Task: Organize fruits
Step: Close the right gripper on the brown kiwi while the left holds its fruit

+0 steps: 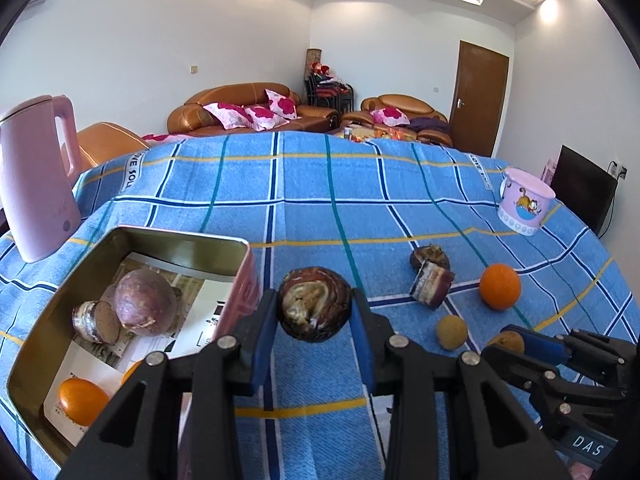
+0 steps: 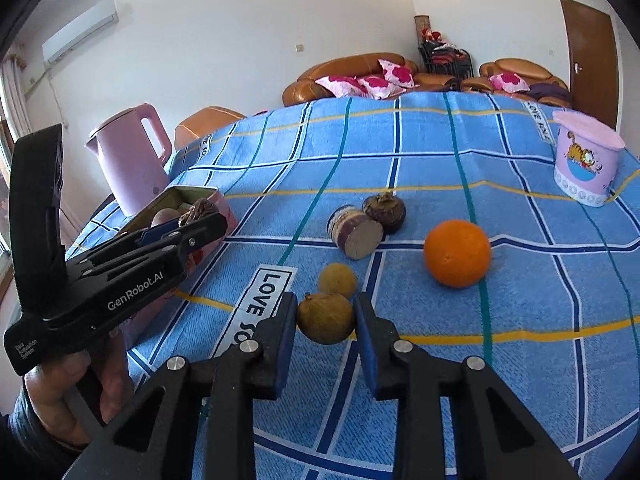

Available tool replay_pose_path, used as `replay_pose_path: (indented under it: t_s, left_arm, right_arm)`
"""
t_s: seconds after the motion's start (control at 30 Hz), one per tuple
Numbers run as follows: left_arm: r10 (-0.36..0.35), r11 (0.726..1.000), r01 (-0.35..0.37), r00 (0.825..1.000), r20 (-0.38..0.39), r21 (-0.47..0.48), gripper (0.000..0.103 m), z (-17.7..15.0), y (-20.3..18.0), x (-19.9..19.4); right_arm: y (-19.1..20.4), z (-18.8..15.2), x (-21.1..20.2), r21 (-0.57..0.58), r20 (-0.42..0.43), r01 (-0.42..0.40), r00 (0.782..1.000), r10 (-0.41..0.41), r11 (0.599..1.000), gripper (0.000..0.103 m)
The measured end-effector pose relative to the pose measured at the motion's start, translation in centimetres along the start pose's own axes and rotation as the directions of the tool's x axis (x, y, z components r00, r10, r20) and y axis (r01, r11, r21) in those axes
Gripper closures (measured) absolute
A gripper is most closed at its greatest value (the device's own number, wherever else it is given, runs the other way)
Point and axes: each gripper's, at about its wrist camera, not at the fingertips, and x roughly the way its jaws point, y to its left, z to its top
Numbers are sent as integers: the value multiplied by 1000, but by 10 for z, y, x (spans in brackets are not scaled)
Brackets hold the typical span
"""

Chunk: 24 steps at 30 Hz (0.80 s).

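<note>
On a table draped in a blue checked cloth (image 1: 320, 208), the left gripper (image 1: 315, 312) is clenched on a dark brown, round fruit (image 1: 314, 304), held just beside the near wall of an open pink tin (image 1: 244, 280) that already contains a purple round fruit (image 1: 145, 301), a cut piece and orange fruits. The right gripper (image 2: 325, 320) is clamped on a small tan fruit (image 2: 325, 318) at the cloth. A second small tan fruit (image 2: 337, 280) lies just behind it, with an orange (image 2: 457, 253), a cut slice (image 2: 355, 232) and a dark fruit (image 2: 384, 209) further back; a pink kettle (image 2: 132, 156) and a pink cartoon cup (image 2: 586, 160) stand at the edges.
</note>
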Motion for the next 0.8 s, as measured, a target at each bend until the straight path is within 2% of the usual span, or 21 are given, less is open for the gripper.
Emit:
replay_pose_path:
  t_s: [0.8]
  left_arm:
    - [26,1000,-25,995,95,-14,66,-1,3,-18]
  right_arm:
    - [-3,-2,-23,12,128,17,992,-19,1000,72]
